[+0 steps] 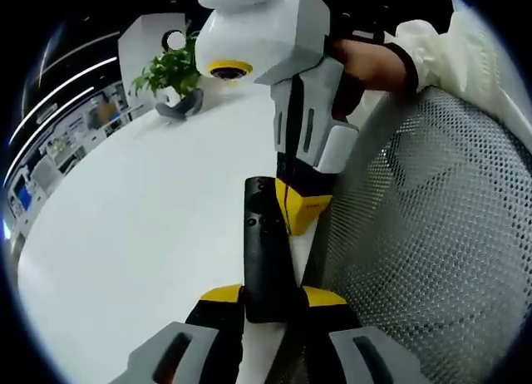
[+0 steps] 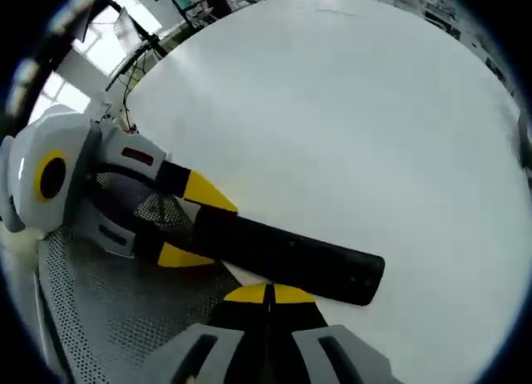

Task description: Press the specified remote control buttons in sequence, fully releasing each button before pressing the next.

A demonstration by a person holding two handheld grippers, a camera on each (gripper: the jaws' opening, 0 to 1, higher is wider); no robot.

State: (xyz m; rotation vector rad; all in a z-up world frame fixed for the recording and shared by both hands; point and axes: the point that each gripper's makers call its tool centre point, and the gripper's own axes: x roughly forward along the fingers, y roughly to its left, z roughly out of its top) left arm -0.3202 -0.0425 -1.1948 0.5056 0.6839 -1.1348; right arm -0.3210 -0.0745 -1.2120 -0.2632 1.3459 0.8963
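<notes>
OK, the left gripper (image 1: 270, 305) is clamped on the near end of the black remote control (image 1: 264, 251): in the left gripper view its yellow-tipped jaws sit tight against both sides of the remote's body. The remote runs away from the camera along the jaw line, button face up, with a few small buttons visible on the upper half. It's held over the edge of the white table (image 1: 158, 209), with a perforated grey mesh surface (image 1: 416, 234), maybe a chair back, just to the right of it.

The right gripper (image 1: 301, 208) comes in from the top of that view, held by a person's hand (image 1: 378, 64) in a white sleeve (image 1: 449, 43). Its yellow tip sits right at the far end of the remote, touching or just beside it. Can't tell contact for sure.

In the right gripper view, the right gripper (image 2: 268, 294) has both jaws closed, yellow tips together, nothing between them. The tips are pressed against or hovering right at the remote's (image 2: 291, 255) long side. The left gripper (image 2: 179, 226) enters from the left and pinches the remote's other end. The mesh (image 2: 108, 317) is below, the table (image 2: 349, 126) behind.

At the far end of the table there is a potted green plant (image 1: 170, 72) and a grey object (image 1: 181, 105) next to it.
</notes>
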